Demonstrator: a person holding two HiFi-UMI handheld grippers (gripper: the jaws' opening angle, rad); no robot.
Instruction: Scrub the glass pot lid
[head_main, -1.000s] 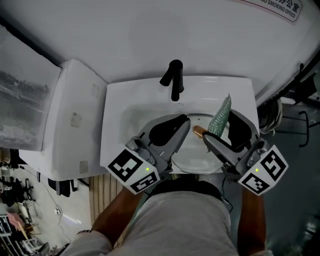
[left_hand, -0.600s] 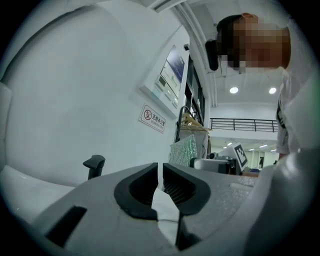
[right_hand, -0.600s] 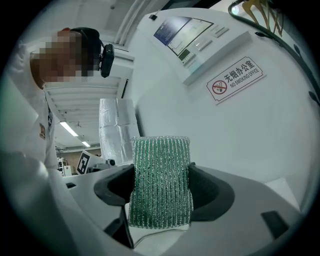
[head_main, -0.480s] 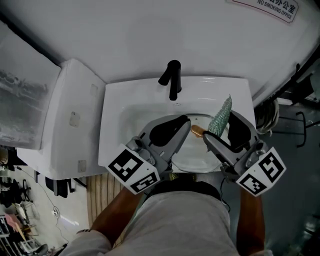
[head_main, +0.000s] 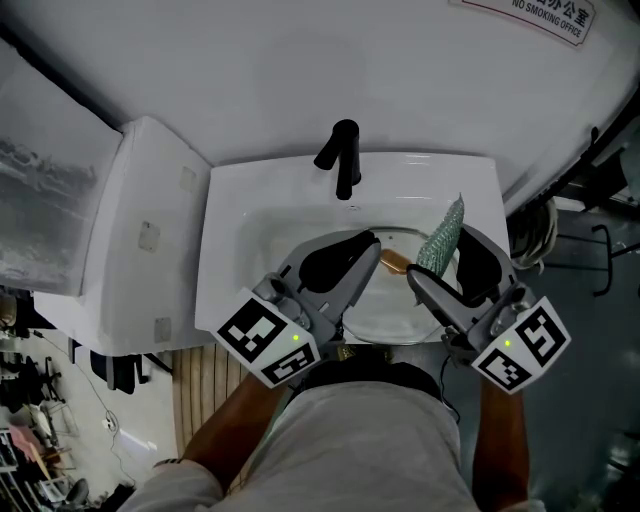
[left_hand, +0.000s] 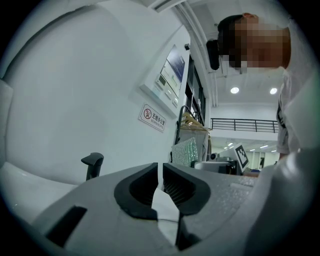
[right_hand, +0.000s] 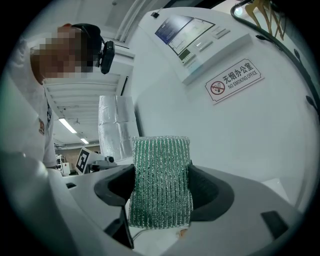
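Observation:
The glass pot lid (head_main: 385, 315) lies in the basin of the white sink (head_main: 228, 230), its brown knob (head_main: 397, 262) showing between my two grippers. My left gripper (head_main: 368, 248) hangs over the lid's left side. In the left gripper view its jaws (left_hand: 160, 172) stand almost together with only a thin slit and nothing seen between them. My right gripper (head_main: 440, 256) is over the lid's right side, shut on a green mesh scrubbing pad (head_main: 442, 232) that sticks up out of the jaws (right_hand: 161, 185). Both grippers point up towards the wall.
A black faucet (head_main: 344, 160) stands at the back of the sink, just beyond the grippers. A white cabinet (head_main: 140, 240) adjoins the sink on the left. A no-smoking sign (right_hand: 234, 80) hangs on the white wall behind.

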